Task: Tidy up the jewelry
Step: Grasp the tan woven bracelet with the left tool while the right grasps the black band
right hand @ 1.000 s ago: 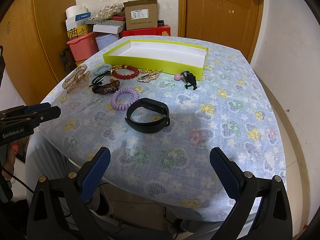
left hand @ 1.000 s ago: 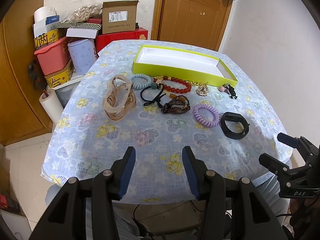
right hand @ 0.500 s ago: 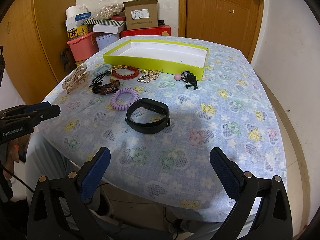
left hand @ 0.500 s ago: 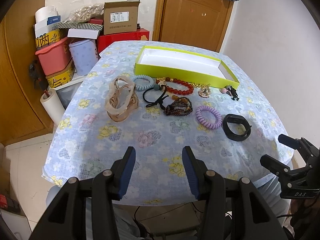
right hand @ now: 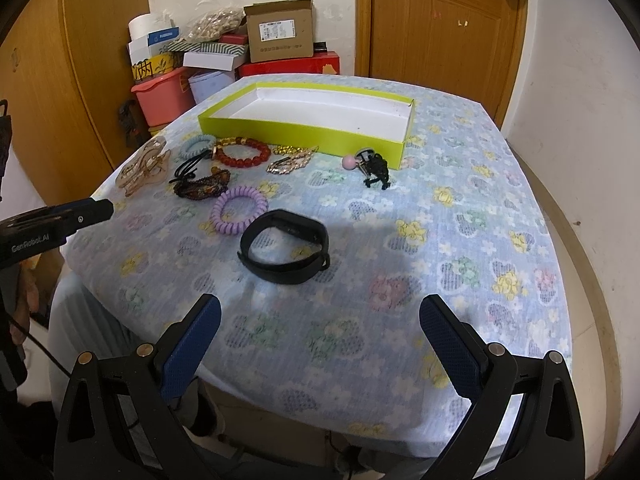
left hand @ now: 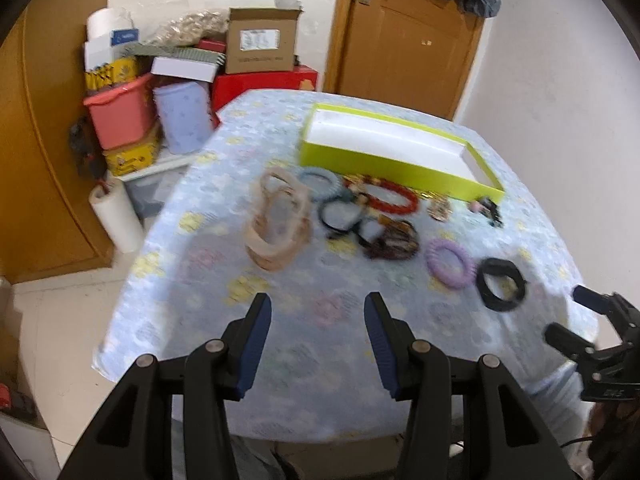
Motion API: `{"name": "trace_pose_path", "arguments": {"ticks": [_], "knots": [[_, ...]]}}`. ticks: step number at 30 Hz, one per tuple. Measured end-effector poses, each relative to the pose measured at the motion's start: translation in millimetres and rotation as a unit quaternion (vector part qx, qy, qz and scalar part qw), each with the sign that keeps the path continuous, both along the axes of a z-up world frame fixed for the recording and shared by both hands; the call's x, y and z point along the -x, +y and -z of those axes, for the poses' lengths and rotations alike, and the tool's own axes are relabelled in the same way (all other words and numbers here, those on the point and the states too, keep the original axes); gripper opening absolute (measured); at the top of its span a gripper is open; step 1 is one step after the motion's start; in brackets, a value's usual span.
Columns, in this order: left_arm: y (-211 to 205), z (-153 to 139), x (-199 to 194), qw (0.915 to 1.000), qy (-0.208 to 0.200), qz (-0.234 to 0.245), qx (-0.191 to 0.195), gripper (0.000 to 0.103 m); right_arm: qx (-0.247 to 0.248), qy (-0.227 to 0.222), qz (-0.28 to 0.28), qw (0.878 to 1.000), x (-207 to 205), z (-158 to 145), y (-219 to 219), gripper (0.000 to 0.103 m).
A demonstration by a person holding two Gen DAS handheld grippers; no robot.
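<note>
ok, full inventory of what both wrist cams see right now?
tray: 1, lime green outside, white inside, far middle of table, looks empty
black wristband: 1, nearest the right gripper
purple coil hair tie: 1, left of wristband
red bead bracelet: 1, in front of tray
light blue coil hair tie: 1, left of red beads
beige hair claw: 1, leftmost
black hair elastic: 1, beside claw
dark braided bracelet: 1, brown
gold clip: 1, by tray front
pink ball: 1, by tray corner
black bow clip: 1, beside ball
floral tablecloth: 1, blue
left hand-held gripper: 1, open
right hand-held gripper: 1, open
</note>
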State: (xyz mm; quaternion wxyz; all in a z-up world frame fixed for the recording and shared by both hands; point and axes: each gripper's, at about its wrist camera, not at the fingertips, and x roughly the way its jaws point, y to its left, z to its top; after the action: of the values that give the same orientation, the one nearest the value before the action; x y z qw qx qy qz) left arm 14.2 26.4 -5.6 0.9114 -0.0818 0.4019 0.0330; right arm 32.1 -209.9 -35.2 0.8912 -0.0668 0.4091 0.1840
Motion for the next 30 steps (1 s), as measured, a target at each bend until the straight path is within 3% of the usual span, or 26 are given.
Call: {"name": "trace_pose_path", "arguments": {"ticks": [7, 26, 28, 30], "knots": [[18.6, 2.3, -19.5, 0.9999, -0.007, -0.005, -0.007, 0.057, -0.007, 0.008, -0.009, 1.000, -15.9, 0.9, 1.9, 0.100], [30.4, 23.8, -75.8, 1.0000, 0.001, 0.001, -0.003, 0.054, -0.034, 0.012, -0.044, 0.998, -45.2, 4.9, 9.5, 0.099], [30.5, 24.7, -77.7, 1.0000, 0.001, 0.001, -0.003, 0.047, -0.043, 0.011, -0.041, 0.998, -49.3, 3.0, 6.7, 0.091], [30.0, 25.8, -79.0, 1.0000, 0.001, -0.001, -0.005, 0.047, -0.044, 0.019, -0.040, 0.998, -55.4, 4.1, 5.7, 0.079]]}}
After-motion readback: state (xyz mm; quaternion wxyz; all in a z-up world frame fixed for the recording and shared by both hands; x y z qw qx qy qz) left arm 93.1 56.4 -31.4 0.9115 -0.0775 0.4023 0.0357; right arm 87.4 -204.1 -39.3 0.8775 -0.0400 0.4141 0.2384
